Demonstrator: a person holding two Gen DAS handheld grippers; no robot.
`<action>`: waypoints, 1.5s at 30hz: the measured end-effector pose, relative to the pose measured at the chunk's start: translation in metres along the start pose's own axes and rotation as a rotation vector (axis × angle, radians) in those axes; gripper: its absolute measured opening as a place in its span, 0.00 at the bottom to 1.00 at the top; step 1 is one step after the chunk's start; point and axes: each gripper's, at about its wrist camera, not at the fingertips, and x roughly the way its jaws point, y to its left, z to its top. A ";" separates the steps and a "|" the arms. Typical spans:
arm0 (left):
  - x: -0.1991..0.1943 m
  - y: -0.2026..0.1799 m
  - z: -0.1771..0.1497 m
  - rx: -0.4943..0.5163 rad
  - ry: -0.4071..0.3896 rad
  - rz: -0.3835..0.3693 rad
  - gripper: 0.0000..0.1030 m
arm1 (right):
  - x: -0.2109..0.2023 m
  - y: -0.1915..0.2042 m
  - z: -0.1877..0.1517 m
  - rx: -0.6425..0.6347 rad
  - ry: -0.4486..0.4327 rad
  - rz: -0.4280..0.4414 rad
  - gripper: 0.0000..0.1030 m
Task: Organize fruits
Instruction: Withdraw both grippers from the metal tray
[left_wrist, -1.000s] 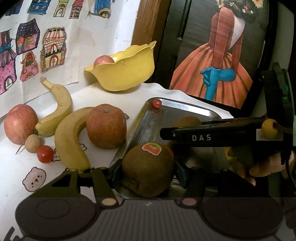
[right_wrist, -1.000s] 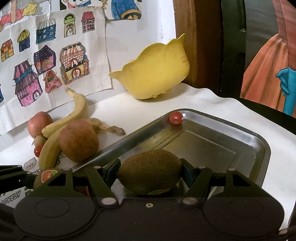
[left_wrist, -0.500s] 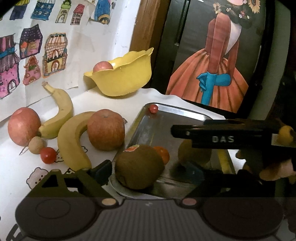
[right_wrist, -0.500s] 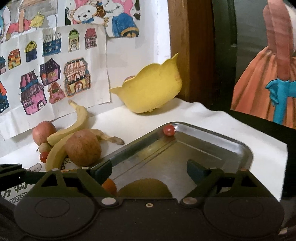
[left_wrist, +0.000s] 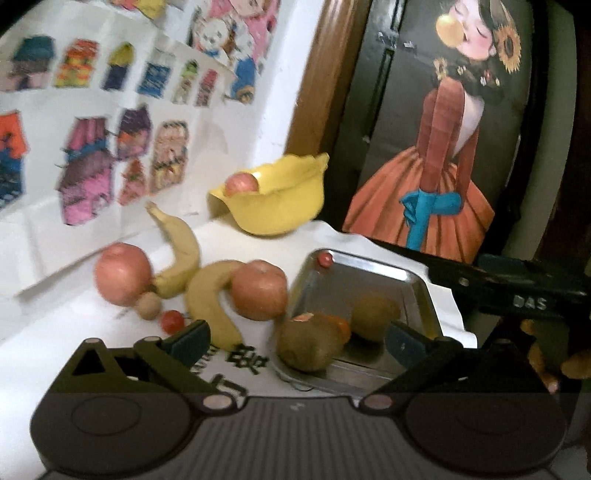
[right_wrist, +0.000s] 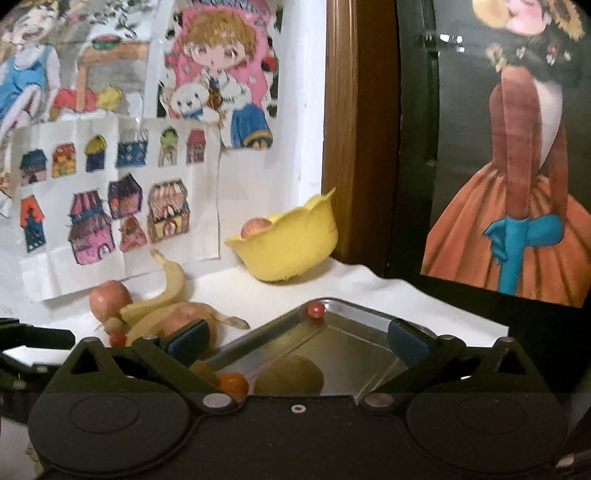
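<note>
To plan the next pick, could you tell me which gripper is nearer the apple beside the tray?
Left. The left gripper is open near the apple; the right gripper is open over the tray.

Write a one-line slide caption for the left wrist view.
Open left gripper above two kiwis on the metal tray; apples, bananas and yellow bowl wait behind.

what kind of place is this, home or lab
Most likely a home: children's coloured drawings taped to the wall, a painting of a girl in an orange dress, and fruit on a cloth-covered table.
</note>
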 end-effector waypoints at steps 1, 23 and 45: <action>-0.007 0.003 0.001 -0.007 -0.010 0.005 1.00 | -0.008 0.004 0.000 -0.003 -0.007 -0.007 0.99; -0.107 0.088 -0.021 -0.045 -0.042 0.118 1.00 | -0.129 0.129 -0.023 -0.073 0.146 0.046 0.99; -0.126 0.156 -0.032 -0.075 -0.006 0.240 1.00 | -0.081 0.212 -0.029 -0.179 0.202 0.231 0.99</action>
